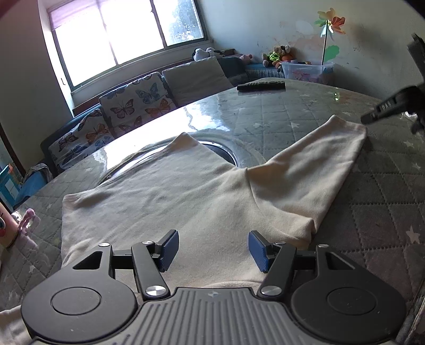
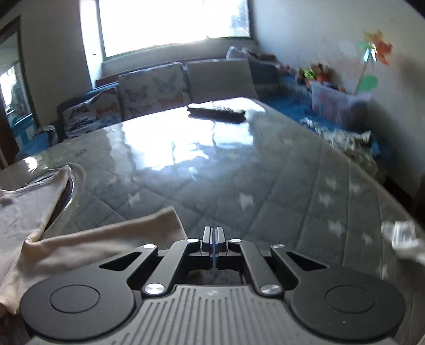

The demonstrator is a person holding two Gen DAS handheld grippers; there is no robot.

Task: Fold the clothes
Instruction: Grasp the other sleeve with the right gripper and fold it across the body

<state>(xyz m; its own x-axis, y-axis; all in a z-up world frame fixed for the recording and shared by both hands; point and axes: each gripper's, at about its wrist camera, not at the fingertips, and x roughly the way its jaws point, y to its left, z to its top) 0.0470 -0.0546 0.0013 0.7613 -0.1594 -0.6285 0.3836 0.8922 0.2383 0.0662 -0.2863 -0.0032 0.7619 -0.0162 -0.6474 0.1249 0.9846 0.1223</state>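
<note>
The only writing to be made out is a few pale letters on the black finger of the right gripper (image 1: 382,110) where it enters the left wrist view at the right edge; they are too small to read with any certainty. A clear plastic storage box (image 1: 308,70) stands by the far wall with pink items inside, a pinwheel (image 1: 330,24) rising behind it and plush toys (image 1: 279,55) beside it. The cream garment (image 1: 186,191) lies spread on the quilted grey table cover (image 1: 385,185), one sleeve (image 1: 318,159) stretched toward the right. The left gripper (image 1: 212,249) hovers over the garment's near part with its blue pads (image 1: 170,248) spread apart and nothing between them. The right gripper (image 2: 213,236) has its jaws pressed together just beside the sleeve's end (image 2: 159,223); no cloth shows between them. A black remote control (image 1: 261,86) lies at the far edge of the table.
</note>
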